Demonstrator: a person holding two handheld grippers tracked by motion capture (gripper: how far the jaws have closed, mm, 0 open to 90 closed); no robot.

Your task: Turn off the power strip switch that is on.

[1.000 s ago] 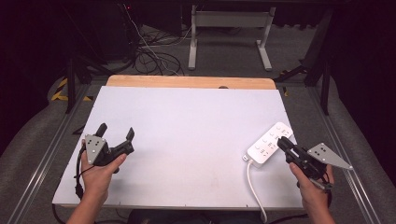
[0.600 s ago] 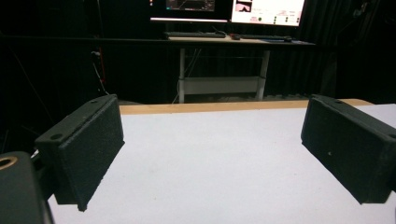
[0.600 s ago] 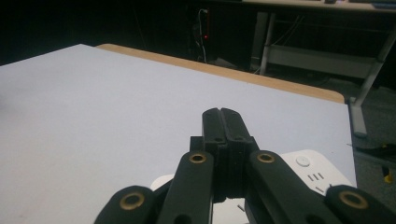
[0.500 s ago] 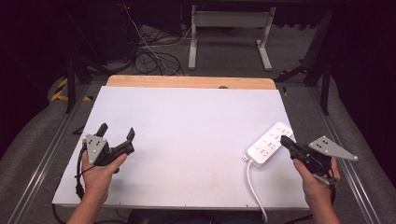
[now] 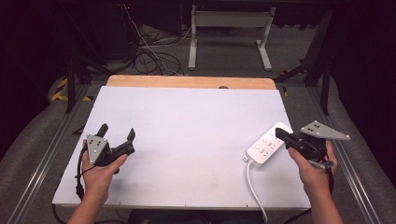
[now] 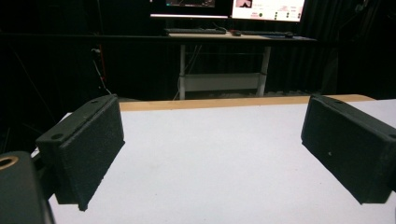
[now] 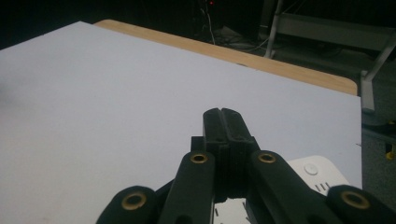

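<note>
The left gripper (image 5: 116, 135) sits low over the white surface (image 5: 191, 135) near its left edge, held in the person's left hand (image 5: 100, 172), its jaws spread wide with nothing but bare board between them; in the left gripper view the two black pads (image 6: 88, 149) stand far apart, and beyond them runs the wooden strip (image 6: 233, 101) at the surface's far edge, with lit screens (image 6: 268, 8) farther back, their writing too small to read. The right gripper (image 5: 281, 134) has its jaws pressed tight together, gripping nothing, tips over the near end of the white power strip (image 5: 268, 144). The strip lies flat just under and beyond those jaws, its cord (image 5: 254, 186) trailing back toward the person. No label on it is legible.
</note>
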